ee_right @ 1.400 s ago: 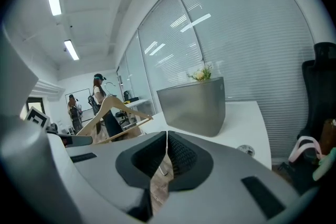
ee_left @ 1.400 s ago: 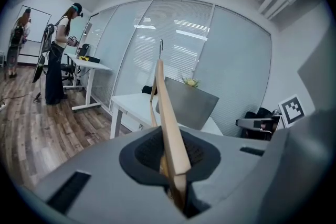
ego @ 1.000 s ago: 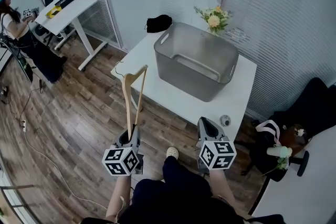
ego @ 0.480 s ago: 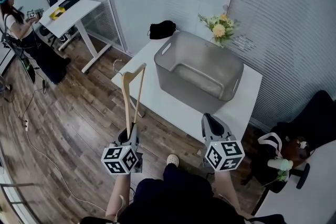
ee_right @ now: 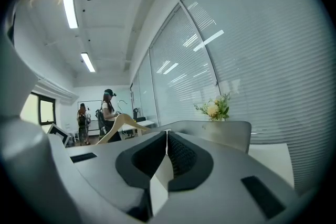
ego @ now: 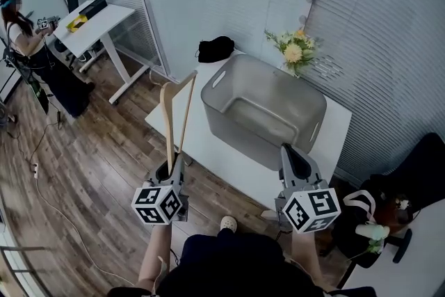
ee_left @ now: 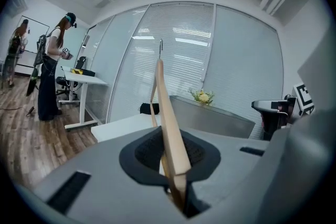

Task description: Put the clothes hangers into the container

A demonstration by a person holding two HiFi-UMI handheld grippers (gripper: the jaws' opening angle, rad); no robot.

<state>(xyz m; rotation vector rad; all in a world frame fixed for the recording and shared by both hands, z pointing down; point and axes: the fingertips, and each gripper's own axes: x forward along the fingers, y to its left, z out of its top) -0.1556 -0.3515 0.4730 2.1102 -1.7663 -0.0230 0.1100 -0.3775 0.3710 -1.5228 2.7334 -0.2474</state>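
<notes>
Both grippers brought closer to the bin.
The left gripper [ego: 172, 167] has carried the hanger [ego: 169, 115] to the 9 o'clock side of the bin [ego: 233, 137]. The right gripper [ego: 287, 149] has risen to its 5 o'clock wall and now overlaps it.

No legible txt or nos. anywhere (cubes [ego: 159, 204] show coded squares only).
</notes>
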